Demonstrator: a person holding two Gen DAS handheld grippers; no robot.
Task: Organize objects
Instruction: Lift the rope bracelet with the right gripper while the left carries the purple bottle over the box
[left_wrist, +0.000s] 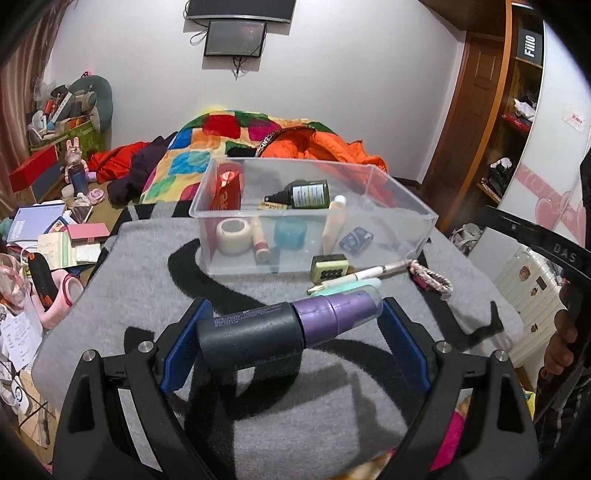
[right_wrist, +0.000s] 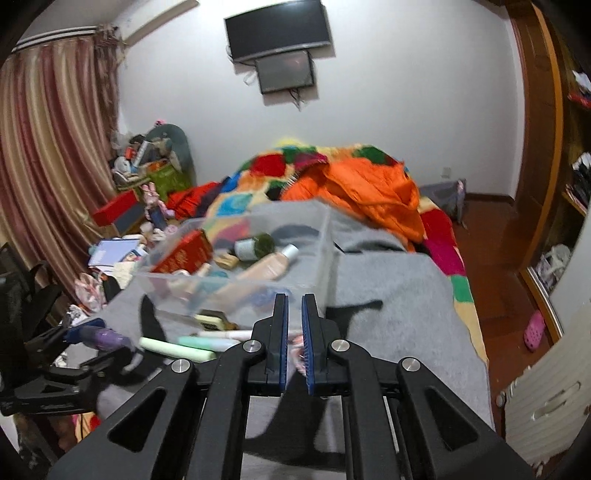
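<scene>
cluttered bedroom, grey fuzzy blanket (left_wrist: 258, 295) with black curvy markings spread over a bed as the work surface, patchwork quilt (left_wrist: 221, 133) and orange puffy jacket (left_wrist: 321, 146) behind. left gripper (left_wrist: 295, 332) jaws stand wide, clamped endwise on a spray bottle (left_wrist: 280, 328), blue pads touching both ends. bottle lies crosswise, long axis left to right, dark matte cylinder body at left with small white print too fine to read, purple plastic neck and clear cap pointing right and slightly away. clear hard-plastic bin (left_wrist: 314, 210), rectangular, sits beyond it on the blanket; inside are a red box (left_wrist: 227, 184), a dark green dropper bottle (left_wrist: 303, 194) with pale label, a white tape roll (left_wrist: 234, 230), a teal round jar (left_wrist: 290, 229), and a beige tube (left_wrist: 334, 221) leaning on end. just in front of the bin: small yellow-black block (left_wrist: 328, 267), white pen (left_wrist: 358, 275) lying diagonal, mint stick (left_wrist: 347, 288), pink braided cord (left_wrist: 432, 277). right gripper (right_wrist: 294, 321) jaws drawn together, narrow gap, nothing visible between them, raised over the blanket near the bin; that view is motion blurred. wardrobe sign reads "fiiio" roughly.
</scene>
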